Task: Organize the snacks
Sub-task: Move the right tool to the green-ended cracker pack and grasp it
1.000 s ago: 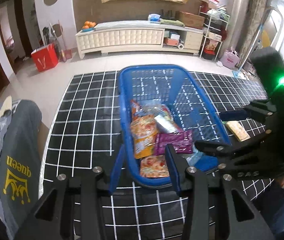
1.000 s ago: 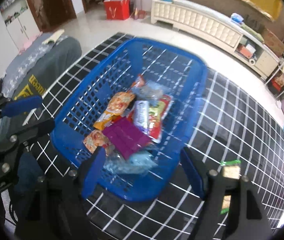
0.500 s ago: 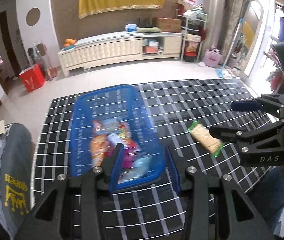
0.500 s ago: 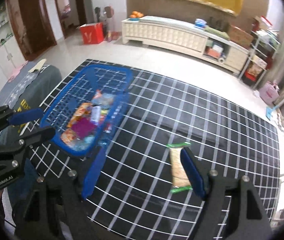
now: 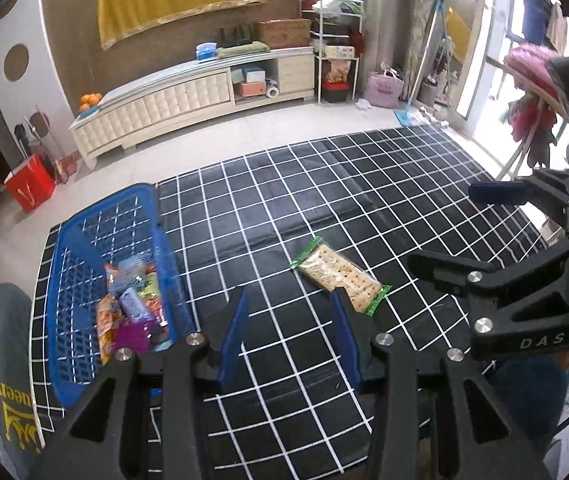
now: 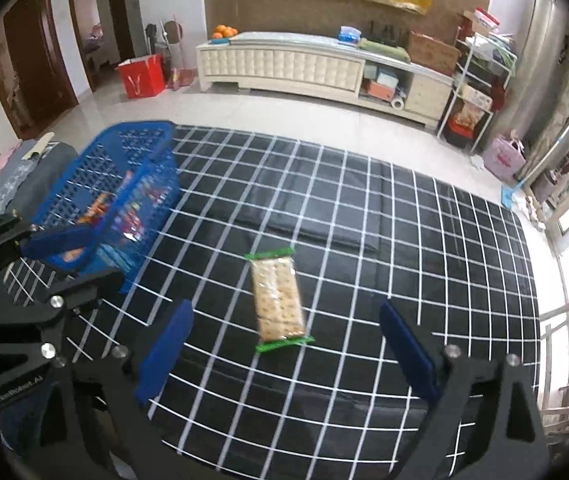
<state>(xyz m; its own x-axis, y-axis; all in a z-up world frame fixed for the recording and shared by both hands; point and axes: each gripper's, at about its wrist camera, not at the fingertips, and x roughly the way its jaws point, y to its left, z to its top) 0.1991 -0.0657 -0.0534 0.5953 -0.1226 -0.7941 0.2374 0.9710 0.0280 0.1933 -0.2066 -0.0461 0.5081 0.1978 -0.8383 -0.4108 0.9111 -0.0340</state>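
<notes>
L wrist: above mat (image 5: 364, 184), facing down | R wrist: same | shared: mat

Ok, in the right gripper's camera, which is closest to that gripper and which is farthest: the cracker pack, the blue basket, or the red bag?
From the right gripper, whose jaws are opening with nothing between them:
1. Cracker pack: straight ahead on the checked mat, just beyond the fingertips.
2. Blue basket: off to the left on the mat, holding snacks.
3. Red bag: far back left on the tiled floor.
</notes>
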